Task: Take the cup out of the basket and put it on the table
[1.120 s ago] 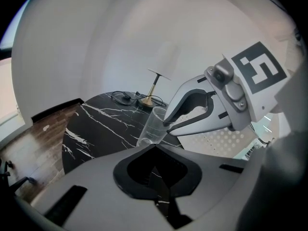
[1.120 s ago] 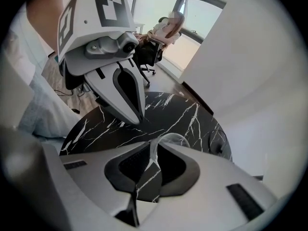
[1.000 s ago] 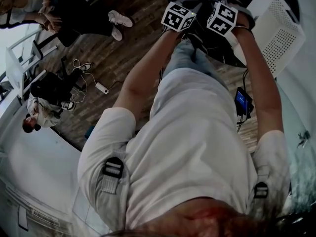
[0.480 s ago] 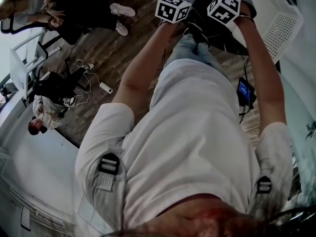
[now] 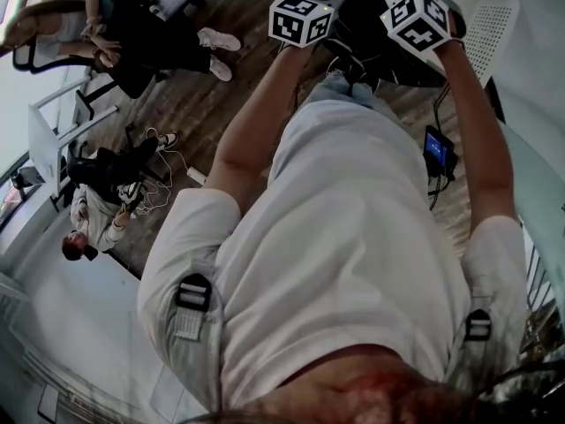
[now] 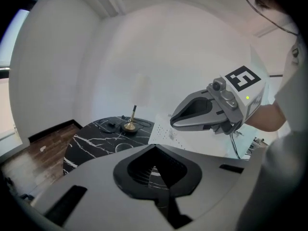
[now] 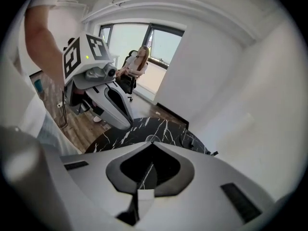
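In the head view the person's white shirt [image 5: 344, 237] fills the middle. Both arms stretch forward, and the left gripper [image 5: 300, 18] and right gripper [image 5: 417, 20] are held side by side at the top edge, above the wooden floor [image 5: 190, 104]. A white perforated basket [image 5: 494, 11] stands just beyond the right gripper. Its inside does not show here, so the cup cannot be seen. In the left gripper view the tongs are pressed together with nothing between them. Past them lies the black marble table [image 6: 89, 141], bearing a small brass stand [image 6: 130, 124]. At the table's far side is a pale perforated wall that is probably the basket. The right gripper hangs above that wall, apart from it. In the right gripper view those tongs are also closed on nothing. The marble top lies ahead and below, and the left gripper is off to the side. No view shows the cup, which is presumably down inside the basket. The step in hand looks like the approach. To do it well, one gripper should come over the basket's rim until the cup shows between its tongs, which need to spread before they go down. Then it should pinch the cup's wall firmly, lift straight up clear of the rim, and set the cup on bare marble away from the brass stand.
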`<state>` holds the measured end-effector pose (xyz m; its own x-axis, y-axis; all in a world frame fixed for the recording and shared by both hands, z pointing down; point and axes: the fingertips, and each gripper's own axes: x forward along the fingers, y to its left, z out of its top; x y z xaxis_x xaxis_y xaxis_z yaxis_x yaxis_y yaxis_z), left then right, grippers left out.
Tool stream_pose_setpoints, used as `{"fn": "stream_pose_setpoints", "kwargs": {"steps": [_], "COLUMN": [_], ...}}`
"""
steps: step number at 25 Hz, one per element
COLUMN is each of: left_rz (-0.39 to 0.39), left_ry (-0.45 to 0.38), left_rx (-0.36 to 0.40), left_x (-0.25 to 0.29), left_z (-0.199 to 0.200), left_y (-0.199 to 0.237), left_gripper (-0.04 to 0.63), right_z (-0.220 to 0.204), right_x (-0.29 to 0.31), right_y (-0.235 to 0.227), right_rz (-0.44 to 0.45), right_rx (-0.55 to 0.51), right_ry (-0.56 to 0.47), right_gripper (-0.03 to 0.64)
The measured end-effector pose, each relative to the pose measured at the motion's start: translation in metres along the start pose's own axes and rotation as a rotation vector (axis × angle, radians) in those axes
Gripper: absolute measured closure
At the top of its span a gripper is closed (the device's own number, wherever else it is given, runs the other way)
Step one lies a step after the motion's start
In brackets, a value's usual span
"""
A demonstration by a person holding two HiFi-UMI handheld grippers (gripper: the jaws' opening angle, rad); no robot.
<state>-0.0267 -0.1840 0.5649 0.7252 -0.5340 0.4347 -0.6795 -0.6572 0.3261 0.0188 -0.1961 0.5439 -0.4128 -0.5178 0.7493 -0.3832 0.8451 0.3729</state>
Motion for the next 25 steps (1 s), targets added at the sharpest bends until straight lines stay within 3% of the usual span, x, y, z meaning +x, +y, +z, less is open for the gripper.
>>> {"fn": "stream_pose_setpoints", "kwargs": {"steps": [5, 9, 17, 25], "left_rz": [-0.044, -0.092, -0.190, -0.266], "left_ry": [-0.059, -0.125, -0.275, -0.410], "left_rx": [0.025, 0.037, 0.084, 0.152], "left_x": [-0.012, -0.022, -0.056, -0.096], "left_z": [0.032, 0.062, 0.133, 0.182], "left_y": [-0.040, -0.071, -0.131, -0.178], "left_gripper": [0.589, 0.589, 0.589, 0.589], "right_z": [0.006, 0.017, 0.037, 0.042], "right_x": [-0.049, -0.090, -0.180, -0.247], "right_y": [-0.001, -0.013, -0.036, -0.037], "right_rz": [-0.001, -0.017, -0.116, -0.224], "right_rx": [0.084, 0.230, 0.480, 0.601], "right_ry": [-0.107, -0.238, -0.518, -0.662], "right_gripper": [0.607, 0.608, 0.609, 0.609]}}
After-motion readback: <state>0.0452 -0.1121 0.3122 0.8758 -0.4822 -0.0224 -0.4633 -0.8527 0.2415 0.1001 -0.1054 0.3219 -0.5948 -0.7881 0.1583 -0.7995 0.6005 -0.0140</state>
